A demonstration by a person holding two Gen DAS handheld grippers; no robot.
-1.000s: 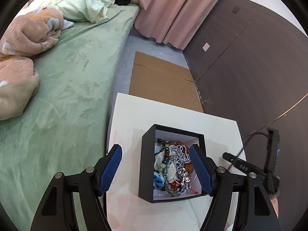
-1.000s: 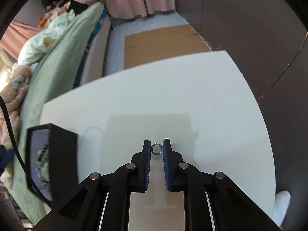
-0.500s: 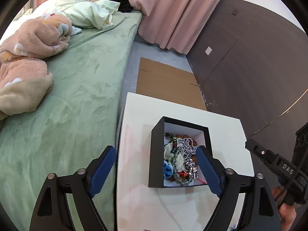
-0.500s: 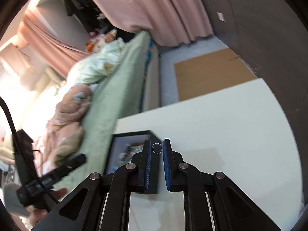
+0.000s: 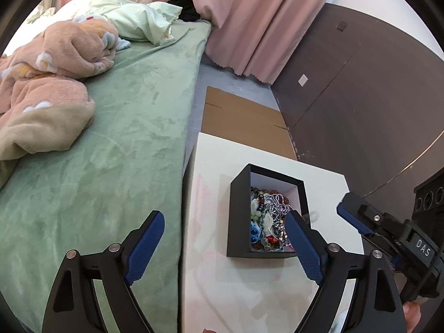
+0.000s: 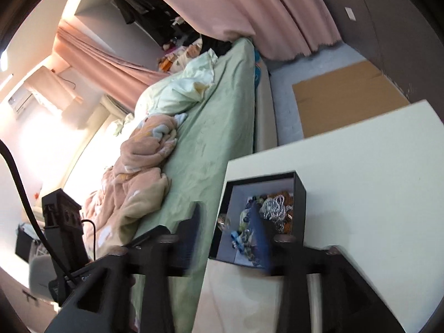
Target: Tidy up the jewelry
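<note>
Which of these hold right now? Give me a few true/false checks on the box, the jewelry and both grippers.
1. The black box is open-topped with a pile of jewelry inside. True.
2. The left gripper is shut on a bracelet. False: its fingers are spread wide and hold nothing.
3. The box sits on the green bed. False: it stands on the white table beside the bed.
4. The right gripper has its fingers apart, near the box. True, though that view is motion-blurred.
</note>
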